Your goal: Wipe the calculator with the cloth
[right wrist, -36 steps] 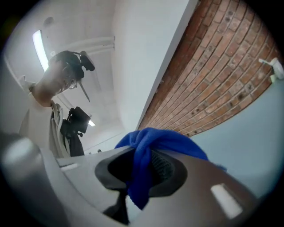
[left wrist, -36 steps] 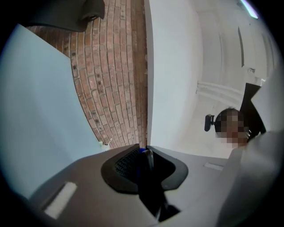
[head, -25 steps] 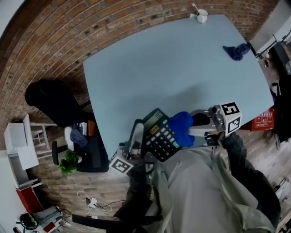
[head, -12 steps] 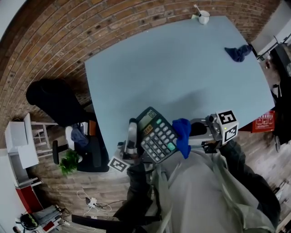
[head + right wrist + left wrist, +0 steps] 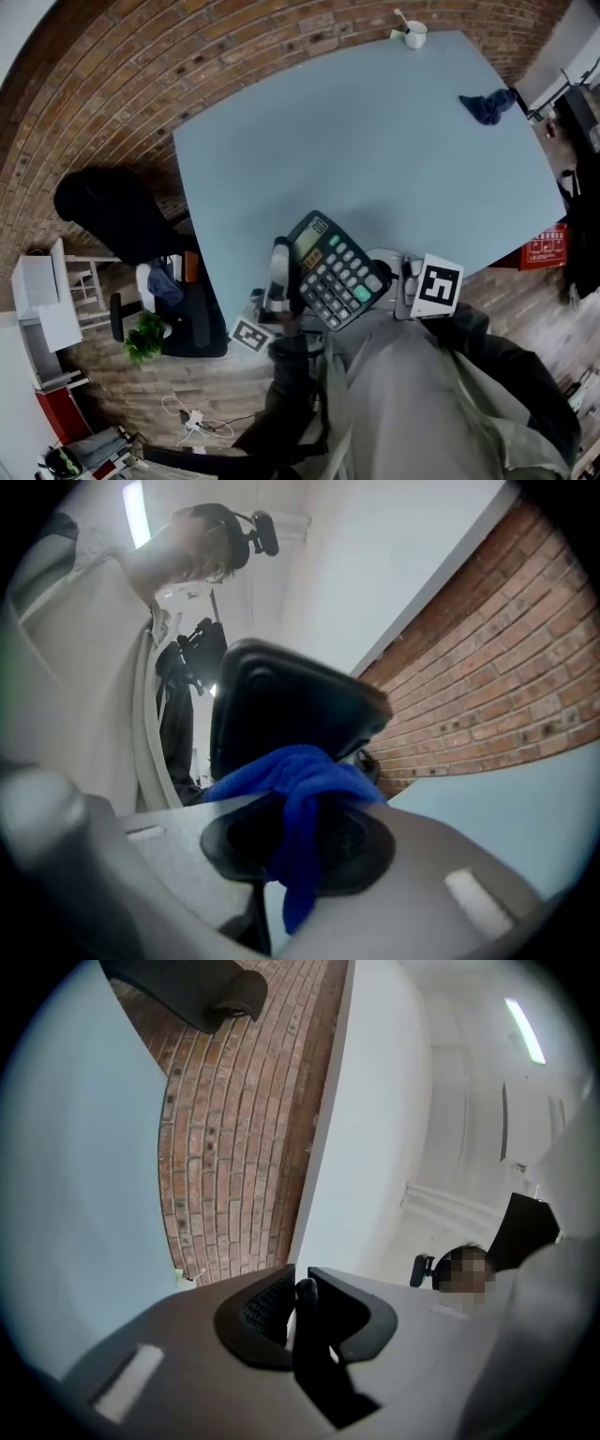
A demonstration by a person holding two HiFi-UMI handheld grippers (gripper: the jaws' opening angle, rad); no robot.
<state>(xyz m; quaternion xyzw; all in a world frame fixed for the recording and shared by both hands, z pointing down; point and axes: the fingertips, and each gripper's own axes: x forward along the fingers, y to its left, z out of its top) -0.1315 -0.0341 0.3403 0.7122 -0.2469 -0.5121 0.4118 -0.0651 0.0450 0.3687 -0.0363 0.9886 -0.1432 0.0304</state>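
Note:
A dark calculator (image 5: 333, 270) with grey and green keys is held up over the near edge of the light blue table (image 5: 356, 141), keys facing me. My left gripper (image 5: 284, 281) is shut on its left edge; in the left gripper view that thin dark edge (image 5: 314, 1363) sits between the pads. My right gripper (image 5: 398, 279) is at the calculator's right side, shut on a blue cloth (image 5: 302, 785). In the right gripper view the cloth bunches against the calculator's dark back (image 5: 281, 714). In the head view the calculator hides the cloth.
A second dark blue cloth (image 5: 487, 106) lies at the table's far right, and a white cup (image 5: 415, 34) stands at the far edge. A dark office chair (image 5: 103, 211) and a small plant (image 5: 141, 337) are left of the table on the brick floor.
The right gripper moved left with the cloth, from the keys past the calculator's right edge to behind it. The cloth dropped out of the head view. The calculator tilted a little.

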